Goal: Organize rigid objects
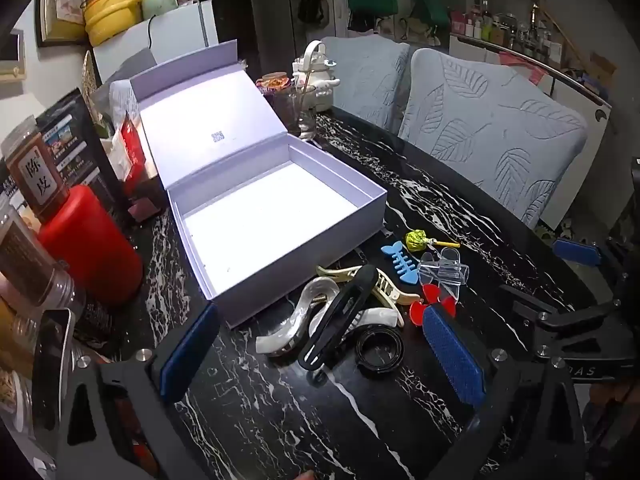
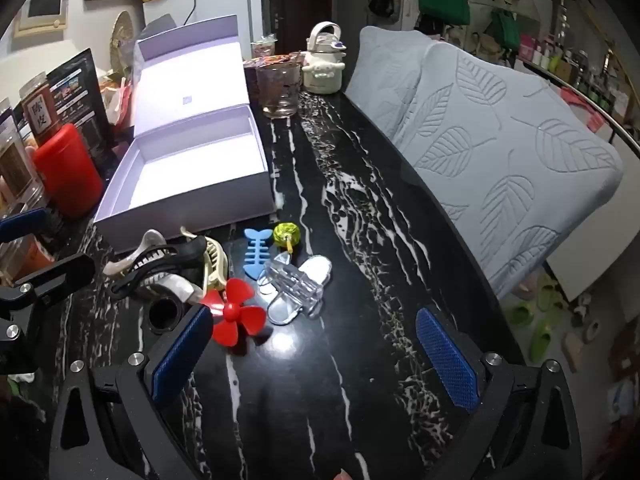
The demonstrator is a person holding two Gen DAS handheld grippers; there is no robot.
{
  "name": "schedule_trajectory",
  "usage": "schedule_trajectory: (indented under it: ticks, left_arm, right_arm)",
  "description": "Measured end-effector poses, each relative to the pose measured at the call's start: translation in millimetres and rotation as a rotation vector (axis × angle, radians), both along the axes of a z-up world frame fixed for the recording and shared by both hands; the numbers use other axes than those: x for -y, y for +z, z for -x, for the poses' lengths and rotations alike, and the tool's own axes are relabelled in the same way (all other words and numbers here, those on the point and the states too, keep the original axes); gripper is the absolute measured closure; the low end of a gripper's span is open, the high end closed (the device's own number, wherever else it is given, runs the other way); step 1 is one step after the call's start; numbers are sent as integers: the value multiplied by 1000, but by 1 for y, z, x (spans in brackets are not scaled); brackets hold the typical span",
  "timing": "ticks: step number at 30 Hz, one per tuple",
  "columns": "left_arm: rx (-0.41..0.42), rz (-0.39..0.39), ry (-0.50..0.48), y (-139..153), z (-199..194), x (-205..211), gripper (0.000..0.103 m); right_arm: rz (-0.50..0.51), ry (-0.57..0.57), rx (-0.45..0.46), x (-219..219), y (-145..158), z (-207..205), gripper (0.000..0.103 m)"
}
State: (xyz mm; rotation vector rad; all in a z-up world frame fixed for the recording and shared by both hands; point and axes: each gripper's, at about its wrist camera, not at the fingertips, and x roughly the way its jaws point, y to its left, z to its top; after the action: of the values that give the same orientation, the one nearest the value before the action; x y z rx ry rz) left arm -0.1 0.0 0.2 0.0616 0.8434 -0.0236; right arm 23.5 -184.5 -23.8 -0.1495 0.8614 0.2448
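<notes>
While both jaws gape empty, blue fishbone clip lengthwise, tail toward white box

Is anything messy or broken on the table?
Nothing looks broken or spilled. The hair clips lie tangled in a heap beside the open white box, overlapping each other, with the red propeller next to them. The box holds nothing yet.

The left gripper hovers over the black marble table, jaws fully apart and holding nothing. An open white box, lid raised, occupies the frame centre. Below and right of the box lies a cluster: pearl hair claw, black clip, beige claw clip, black ring, red propeller, blue fishbone piece, clear clip. A red canister stands at left.
</notes>
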Motion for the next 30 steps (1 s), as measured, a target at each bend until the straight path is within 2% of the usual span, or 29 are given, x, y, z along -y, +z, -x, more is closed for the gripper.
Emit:
schedule_trajectory:
  ticks: [8,11,30]
  left_arm:
    - [37,-36,-7,7,-1,-1,0]
    - [51,-40,-17,10,4,2,0]
    - [61,-37,-15,11,5,3,0]
  right_arm:
    - [-10,4,-2,-4,-1,3,0]
    - [-9,7,1,6,8,-2,0]
    - [3,8,33,2,11,6,0]
